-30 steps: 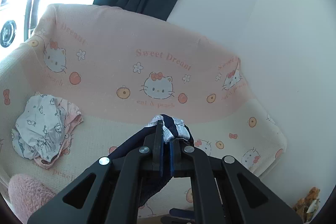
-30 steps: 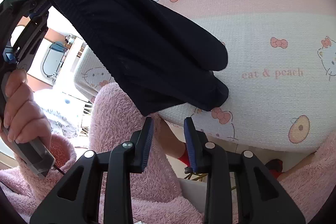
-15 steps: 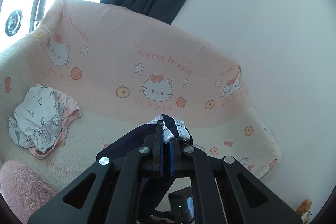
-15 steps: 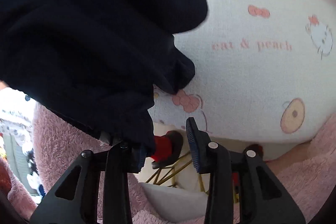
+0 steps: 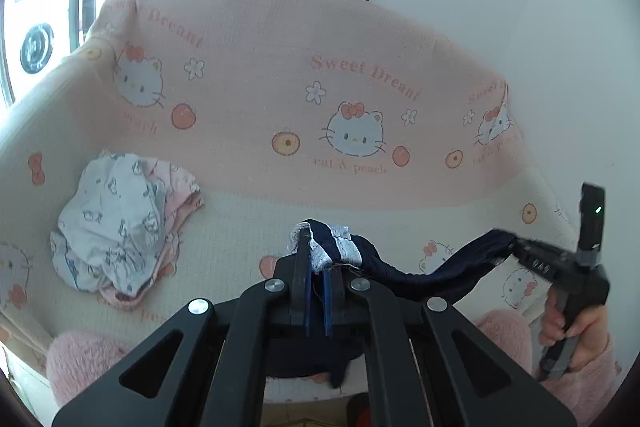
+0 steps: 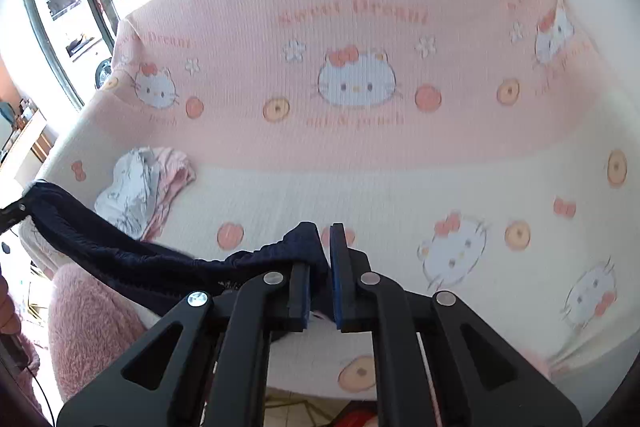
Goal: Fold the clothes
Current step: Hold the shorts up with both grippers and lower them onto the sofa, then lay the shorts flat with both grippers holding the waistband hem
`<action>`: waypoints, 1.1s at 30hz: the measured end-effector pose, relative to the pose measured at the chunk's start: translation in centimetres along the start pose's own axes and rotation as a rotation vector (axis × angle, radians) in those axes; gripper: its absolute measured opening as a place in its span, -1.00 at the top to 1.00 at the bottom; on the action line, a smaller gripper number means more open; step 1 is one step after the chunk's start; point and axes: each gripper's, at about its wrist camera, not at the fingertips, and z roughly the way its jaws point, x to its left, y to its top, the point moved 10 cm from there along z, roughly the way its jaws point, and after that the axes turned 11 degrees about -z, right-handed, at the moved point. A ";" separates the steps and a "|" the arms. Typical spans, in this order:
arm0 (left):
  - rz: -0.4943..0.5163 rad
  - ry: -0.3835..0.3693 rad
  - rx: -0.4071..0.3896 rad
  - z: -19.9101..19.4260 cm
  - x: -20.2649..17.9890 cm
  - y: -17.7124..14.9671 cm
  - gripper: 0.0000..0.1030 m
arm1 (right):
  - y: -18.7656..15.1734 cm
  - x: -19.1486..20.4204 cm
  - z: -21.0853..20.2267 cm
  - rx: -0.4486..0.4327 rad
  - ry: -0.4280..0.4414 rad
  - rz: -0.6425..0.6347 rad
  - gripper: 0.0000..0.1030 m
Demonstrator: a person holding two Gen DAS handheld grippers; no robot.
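**Navy garment slung between two grippers, long axis left to right above the sofa seat**

Left wrist view. The left gripper (image 5: 316, 291) has its jaws together, clamped on the white-lace-trimmed edge of the dark navy knit garment (image 5: 424, 277). From there the cloth runs off to the right as a sagging band, up to the right gripper (image 5: 520, 251), held in a hand (image 5: 568, 327) with a fluffy pink sleeve (image 5: 592, 383). Part of the garment drops below the left gripper and hangs off the near edge of the seat. The span hangs above the cream and pink cat-print blanket (image 5: 248, 227) that covers the sofa; whether its lowest part touches the blanket I cannot tell. Far left on the seat, well apart: a crumpled pile of white-print and pink clothes (image 5: 120, 227).

Right wrist view. The right gripper (image 6: 322, 267) is shut on a bunched navy edge; the cloth fills the gap between the blue pads (image 6: 336, 267). The dark navy knit garment (image 6: 132, 259) stretches left and slightly up to the left gripper's tip (image 6: 16, 209) at the frame edge. The crumpled pile (image 6: 140, 187) lies beyond it, far left. Open cat-print blanket (image 6: 400, 207) lies straight ahead and to the right.

Judgement: both ends are held and the long axis runs across the scene, parallel to the sofa back. Neither hand is clearly nearer the seat. Laying it flat looks to call for lowering both ends forward together onto the open blanket, clear of the pile.
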 end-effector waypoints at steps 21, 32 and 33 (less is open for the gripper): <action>-0.116 0.262 0.716 15.6 11.2 -25.4 0.78 | -22.7 3.4 13.0 0.587 0.127 0.204 0.62; 0.105 0.246 0.462 11.2 9.3 -20.3 0.03 | -22.3 3.1 12.5 0.498 0.144 0.315 0.26; 0.180 0.253 0.444 11.1 8.7 -20.1 0.03 | -22.0 3.1 12.4 0.483 0.146 0.309 0.26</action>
